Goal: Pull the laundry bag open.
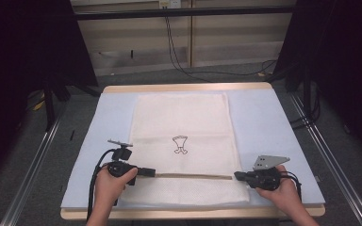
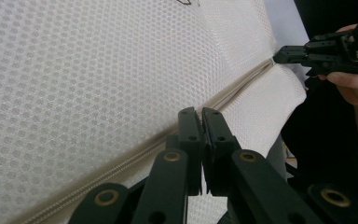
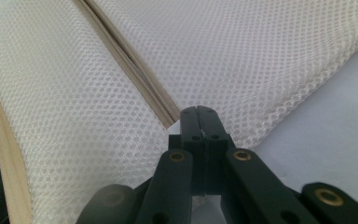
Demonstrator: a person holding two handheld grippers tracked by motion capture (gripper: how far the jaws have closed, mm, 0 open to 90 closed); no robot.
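Observation:
A white mesh bag [image 1: 184,117] lies flat on the pale blue mat [image 1: 264,122], with a small black drawing [image 1: 180,144] at its middle. A tan zipper [image 1: 193,176] runs across the bag near the front edge. My left gripper [image 1: 152,172] is shut with its tips at the zipper's left end; in the left gripper view the jaws [image 2: 200,112] meet right over the zipper [image 2: 121,163], and whatever they pinch is hidden. My right gripper [image 1: 236,175] is shut at the zipper's right end [image 3: 165,114], its tips [image 3: 198,111] nipping the bag's edge there.
The mat covers a wooden table [image 1: 188,87] whose front rim is close to both hands. Metal rails [image 1: 332,155] run along each side on the floor. Cables [image 1: 184,66] lie on the floor beyond the table, between dark curtains.

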